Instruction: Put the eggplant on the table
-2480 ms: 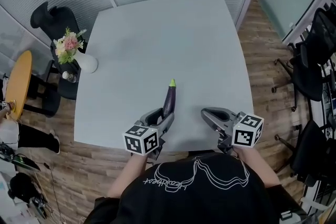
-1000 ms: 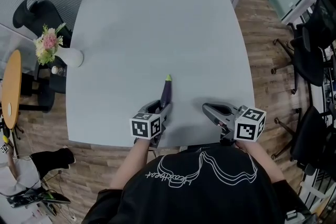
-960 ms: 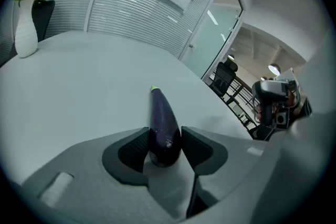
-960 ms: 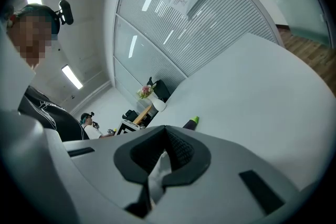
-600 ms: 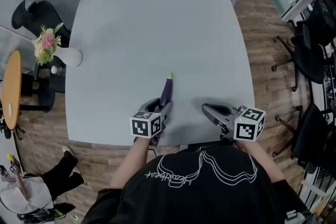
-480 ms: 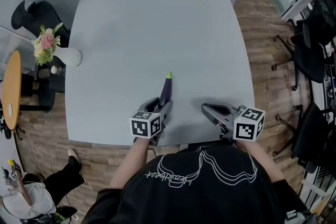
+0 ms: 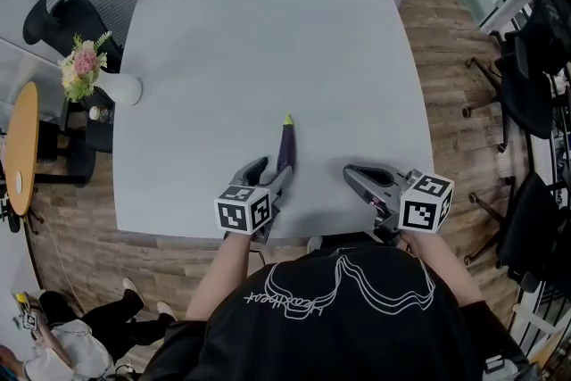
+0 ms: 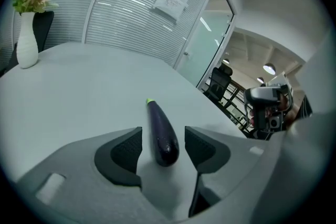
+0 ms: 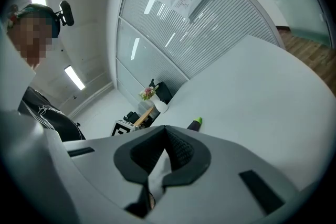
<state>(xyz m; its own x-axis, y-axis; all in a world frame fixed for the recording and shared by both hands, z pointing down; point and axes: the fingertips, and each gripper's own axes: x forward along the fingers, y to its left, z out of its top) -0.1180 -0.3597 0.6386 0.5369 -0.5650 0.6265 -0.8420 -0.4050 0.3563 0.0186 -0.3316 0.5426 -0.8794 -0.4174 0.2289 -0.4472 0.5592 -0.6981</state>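
Head view: a glossy dark-purple eggplant (image 7: 285,152), tapered, green tip at 12 o'clock, lies on the smooth grey desk (image 7: 268,31) near its 6 o'clock edge.
Left gripper view: the left hand-held gripper (image 8: 163,136) is opening, its ribbed black pads clear of the eggplant between them.
Right gripper view: the right hand-held gripper (image 9: 165,131) is closed and empty; only the eggplant's green tip shows.

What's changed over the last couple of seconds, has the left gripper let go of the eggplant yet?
Yes. The left gripper is opening its jaws; the eggplant now lies on the table between the pads, with a gap on each side. Unchanged: the right gripper, shut and empty, and the vase at the table's corner.
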